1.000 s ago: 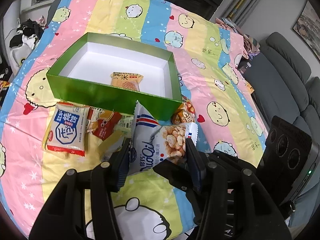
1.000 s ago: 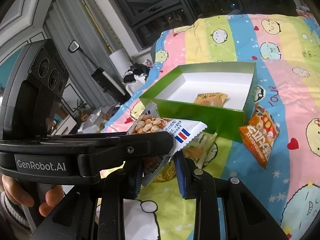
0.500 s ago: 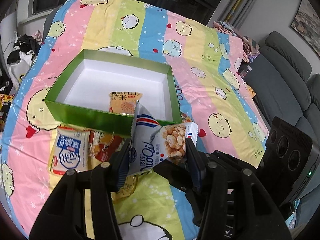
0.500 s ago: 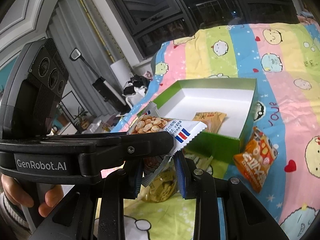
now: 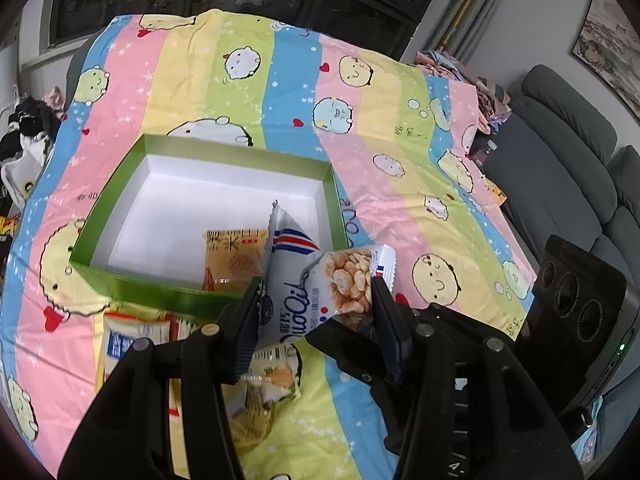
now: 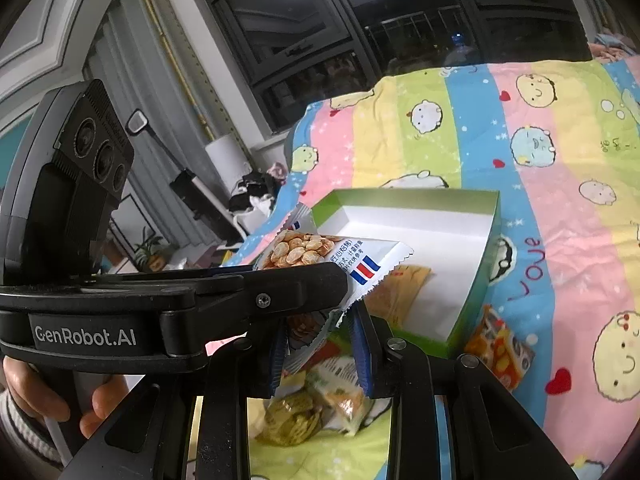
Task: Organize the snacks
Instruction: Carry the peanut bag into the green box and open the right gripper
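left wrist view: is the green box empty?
No. A yellow snack packet lies on the white floor of the green box, near its front wall.

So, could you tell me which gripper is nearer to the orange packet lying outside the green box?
Right. The right gripper is nearer the orange packet; the left gripper holds the white packet farther away.

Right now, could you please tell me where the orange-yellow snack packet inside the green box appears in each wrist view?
Left wrist view: the orange-yellow snack packet lies in the near part of the green box, just left of the held white peanut packet.
Right wrist view: orange-yellow snack packet sits centre, partly behind that white packet.
Shared landmark: the green box.
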The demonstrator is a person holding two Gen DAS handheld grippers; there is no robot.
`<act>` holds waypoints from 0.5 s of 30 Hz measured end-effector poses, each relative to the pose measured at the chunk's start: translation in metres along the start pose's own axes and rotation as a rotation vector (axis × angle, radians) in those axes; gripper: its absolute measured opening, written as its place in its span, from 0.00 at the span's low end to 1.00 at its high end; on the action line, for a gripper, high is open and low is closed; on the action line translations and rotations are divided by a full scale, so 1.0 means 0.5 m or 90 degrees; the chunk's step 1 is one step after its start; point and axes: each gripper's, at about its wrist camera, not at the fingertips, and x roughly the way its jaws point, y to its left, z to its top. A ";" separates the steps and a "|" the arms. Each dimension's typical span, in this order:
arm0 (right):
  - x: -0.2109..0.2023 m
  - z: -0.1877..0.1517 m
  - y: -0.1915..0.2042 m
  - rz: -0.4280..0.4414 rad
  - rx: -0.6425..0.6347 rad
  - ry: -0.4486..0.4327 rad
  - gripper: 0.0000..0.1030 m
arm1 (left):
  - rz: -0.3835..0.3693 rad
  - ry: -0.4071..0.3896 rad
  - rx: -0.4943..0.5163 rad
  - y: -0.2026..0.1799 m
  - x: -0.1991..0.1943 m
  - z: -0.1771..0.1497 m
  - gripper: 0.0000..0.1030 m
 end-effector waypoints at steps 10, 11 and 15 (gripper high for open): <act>0.022 0.047 -0.013 -0.006 -0.014 -0.017 0.30 | -0.005 -0.019 0.006 0.010 0.009 0.051 0.50; 0.026 0.052 -0.014 -0.006 -0.015 -0.017 0.30 | -0.007 -0.020 0.003 0.013 0.012 0.056 0.50; 0.043 0.069 -0.022 -0.011 -0.021 -0.016 0.30 | -0.011 -0.023 -0.005 0.026 0.024 0.075 0.50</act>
